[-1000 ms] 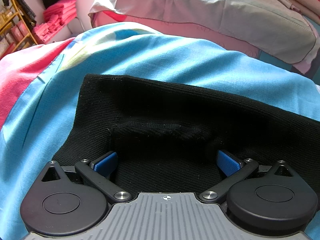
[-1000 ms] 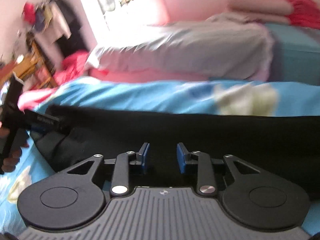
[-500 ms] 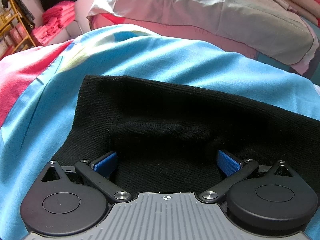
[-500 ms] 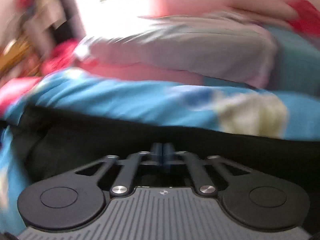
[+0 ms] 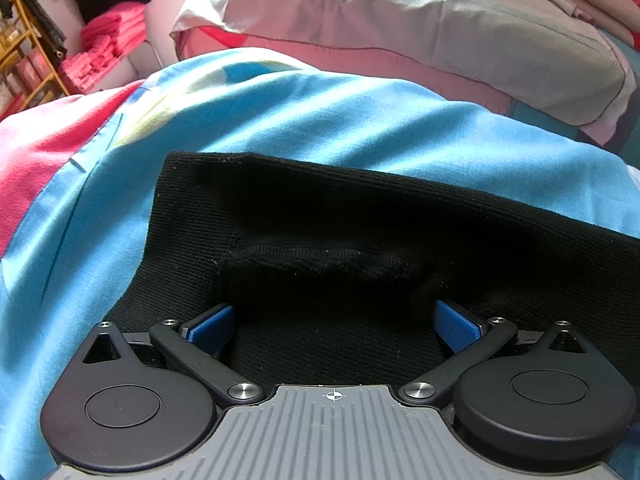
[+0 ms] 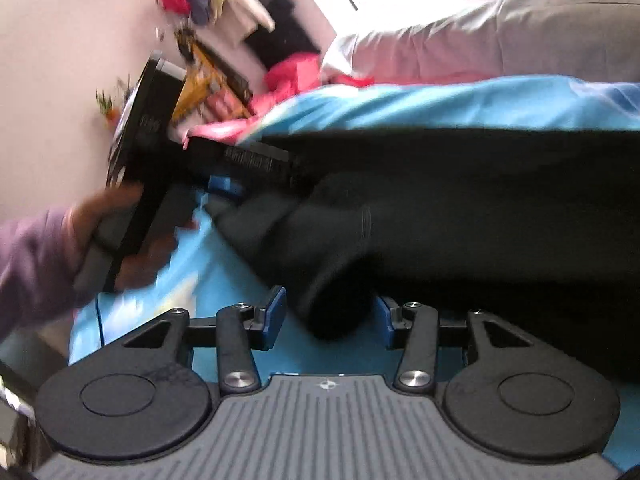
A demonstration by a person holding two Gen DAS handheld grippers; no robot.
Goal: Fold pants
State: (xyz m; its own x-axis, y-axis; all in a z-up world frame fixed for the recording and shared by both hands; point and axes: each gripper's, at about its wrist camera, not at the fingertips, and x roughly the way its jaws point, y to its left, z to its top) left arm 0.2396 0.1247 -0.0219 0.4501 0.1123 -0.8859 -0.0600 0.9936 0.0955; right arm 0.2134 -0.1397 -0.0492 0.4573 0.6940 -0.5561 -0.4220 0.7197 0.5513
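Black knit pants point(image 5: 360, 220) lie across the blue bed sheet point(image 5: 320, 120). My left gripper point(image 5: 334, 326) hovers over their left end, jaws open wide, with the cloth under and between the blue pads point(image 5: 212, 328) but not pinched. In the right wrist view the pants point(image 6: 480, 200) stretch to the right, and a bunched fold point(image 6: 332, 280) sits between the pads of my right gripper point(image 6: 330, 318). Its jaws are opening, and a gap shows beside the left pad point(image 6: 274, 316). The left gripper point(image 6: 224, 184) and the hand point(image 6: 120, 220) holding it appear at the pants' left end.
A grey pillow point(image 5: 440, 20) lies at the head of the bed beyond the pants. Stacked pink cloth point(image 5: 104, 40) and a yellow shelf point(image 5: 24, 60) stand off the bed to the far left. A red-pink patch of bedding point(image 5: 40, 152) borders the blue sheet.
My right gripper shut, then opened again, swinging left and tilting down so a fold of the pants, the left gripper and the hand now show. The left gripper has stayed still and open.
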